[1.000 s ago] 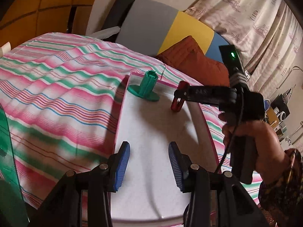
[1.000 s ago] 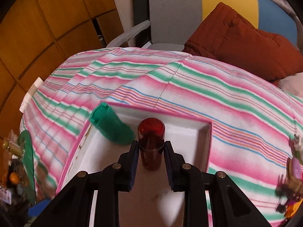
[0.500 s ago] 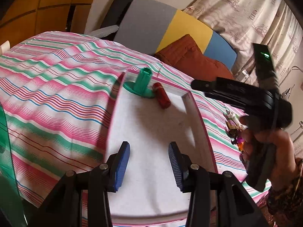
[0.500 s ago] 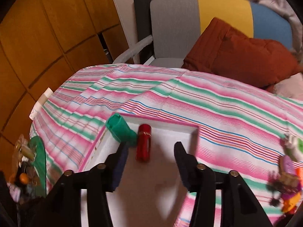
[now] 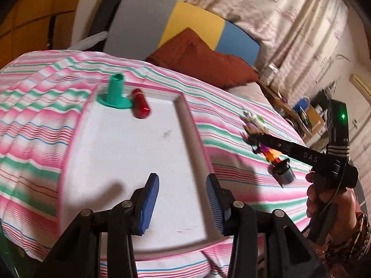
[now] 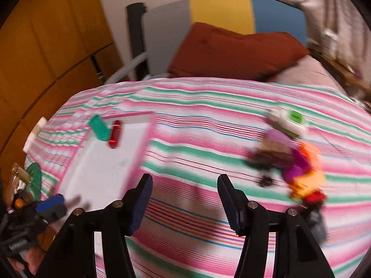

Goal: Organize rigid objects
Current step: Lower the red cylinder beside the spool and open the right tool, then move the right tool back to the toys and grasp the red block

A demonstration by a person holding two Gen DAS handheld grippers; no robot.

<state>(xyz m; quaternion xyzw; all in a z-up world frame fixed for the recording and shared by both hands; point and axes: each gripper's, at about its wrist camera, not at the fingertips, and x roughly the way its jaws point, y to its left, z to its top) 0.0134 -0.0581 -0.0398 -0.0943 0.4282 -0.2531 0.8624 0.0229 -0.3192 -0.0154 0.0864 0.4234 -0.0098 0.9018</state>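
Observation:
A white tray (image 5: 139,157) with a pink rim lies on the striped bedspread. At its far end a green spool-shaped piece (image 5: 116,92) stands upright, and a red cylinder (image 5: 140,104) lies beside it. My left gripper (image 5: 183,203) hovers open over the tray's near end, with nothing between its blue pads. My right gripper (image 6: 185,199) is open and empty above the bedspread, to the right of the tray (image 6: 102,169). A blurred pile of colourful small objects (image 6: 294,162) lies to its right. In the left wrist view the right gripper (image 5: 254,140) reaches over that pile (image 5: 255,125).
A black-lidded jar (image 5: 284,173) lies by the pile. Behind the bed stand a grey, yellow and blue chair (image 6: 220,18) and a red-brown cushion (image 6: 231,51). Clutter sits at the left edge (image 6: 20,185), with wooden panels beyond. A curtain and a crowded side table (image 5: 301,113) are at the right.
My right gripper opened and let go of the red cylinder, which now lies in the tray beside the green piece. That gripper then swung right toward the colourful pile. The left gripper shifted slightly.

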